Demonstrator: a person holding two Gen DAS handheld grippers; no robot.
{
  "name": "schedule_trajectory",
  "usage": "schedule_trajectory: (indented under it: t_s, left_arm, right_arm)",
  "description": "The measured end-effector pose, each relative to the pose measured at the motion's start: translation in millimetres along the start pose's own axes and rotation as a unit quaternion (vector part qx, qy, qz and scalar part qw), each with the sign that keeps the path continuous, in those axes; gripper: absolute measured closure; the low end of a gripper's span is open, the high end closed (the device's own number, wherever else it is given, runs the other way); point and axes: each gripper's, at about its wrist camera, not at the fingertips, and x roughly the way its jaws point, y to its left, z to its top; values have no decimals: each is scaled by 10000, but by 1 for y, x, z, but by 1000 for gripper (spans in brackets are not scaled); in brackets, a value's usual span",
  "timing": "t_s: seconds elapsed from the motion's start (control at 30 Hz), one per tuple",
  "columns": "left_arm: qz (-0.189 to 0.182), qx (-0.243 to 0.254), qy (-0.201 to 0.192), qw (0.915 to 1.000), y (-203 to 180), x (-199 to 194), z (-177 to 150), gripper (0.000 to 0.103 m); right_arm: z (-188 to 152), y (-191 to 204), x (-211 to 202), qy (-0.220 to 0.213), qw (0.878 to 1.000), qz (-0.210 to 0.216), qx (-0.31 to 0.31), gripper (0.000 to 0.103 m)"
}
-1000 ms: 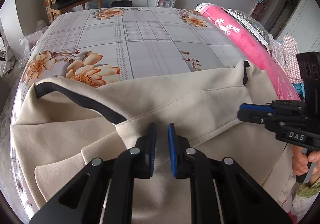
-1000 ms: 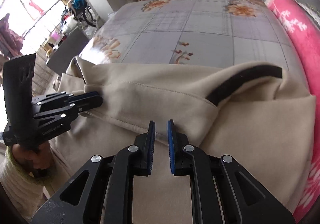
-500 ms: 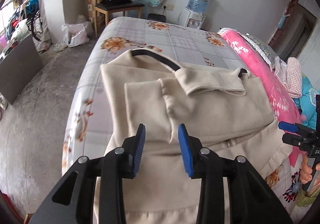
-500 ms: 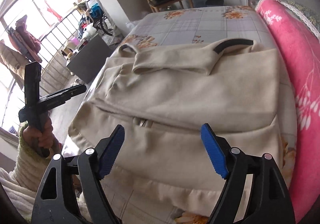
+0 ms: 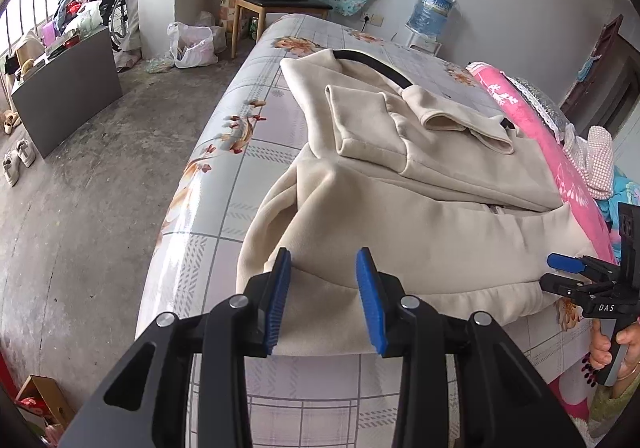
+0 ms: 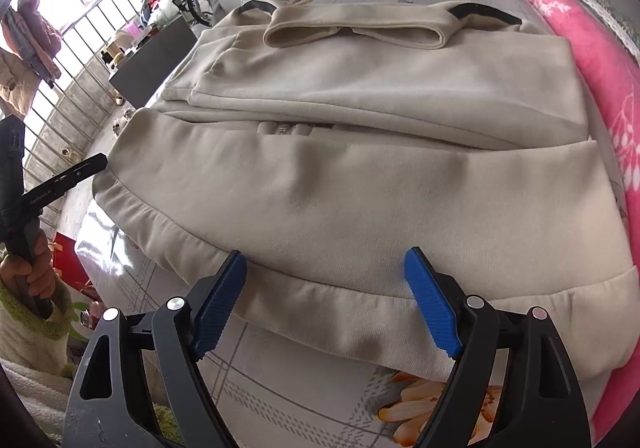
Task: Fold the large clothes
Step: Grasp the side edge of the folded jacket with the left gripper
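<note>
Now my left gripper is partly open and holds nothing, over the hem of the cream sweatshirt lying on the flowered bed. Further right, my right gripper gapes wide, empty too.

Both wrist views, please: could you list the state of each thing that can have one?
Cream coat: lying on the bed, sleeves folded across, hem unfolded.
Left gripper: jaws open, holding nothing, at the hem.
Right gripper: jaws wide open, holding nothing.
Bed: covered by a floral sheet.
</note>
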Motion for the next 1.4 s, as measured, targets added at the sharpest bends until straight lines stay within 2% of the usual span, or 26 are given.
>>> schedule_trajectory:
  t_s: [0.17,0.3,0.47,0.6,0.7,0.8,0.9,0.93,1.03,1.13,1.23,1.27,1.3,1.33,1.4]
  left_arm:
    - [198,-171,95,9996,8,8,9,70]
    - [-40,-346,316,9989,20,15,13,70]
    - [-710,-403,259,9963,27,5,17,70]
    - [-578,-436,582,9957,32,19,21,70]
    - [-633,-521,808,9934,35,33,23,70]
    - [-927,-490,816,9911,32,34,27,70]
    - [-1463,-495,782,9849,31,30,31,68]
    - [-1448,-512,805,9849,32,32,33,68]
    - [-1009,-553,1053,9878,33,46,35,69]
    - [-1029,-497,1011,9883,29,48,38,70]
    - [-1821,-600,730,9787,28,38,39,70]
    - [-1960,-611,647,9766,28,35,40,70]
    - [-1960,-614,632,9766,28,34,41,70]
    - [-1799,-612,702,9793,28,38,41,70]
    - [-1300,-612,948,9851,28,50,42,70]
  right_arm:
    - [2,1,2,10,10000,-16,-3,24]
    - [1,0,1,5,10000,6,-22,24]
    - [1,0,1,-12,10000,1,-23,24]
    - [1,1,2,-29,10000,-21,-49,24]
    - [2,1,2,-18,10000,-23,-48,24]
    - [2,1,2,-24,10000,-37,-55,24]
    - [1,1,2,-34,10000,-56,-64,24]
    - [1,1,2,-36,9999,-65,-73,24]
    - [1,2,3,-30,9999,-79,-93,24]
    - [1,3,3,-31,9999,-78,-84,24]
    - [1,3,2,-35,9999,-90,-92,24]
    - [1,3,2,-38,9999,-91,-93,24]
    - [0,3,2,-39,9999,-91,-92,24]
    - [0,3,2,-39,9999,-96,-96,24]
    - [0,3,3,-32,9999,-99,-103,24]
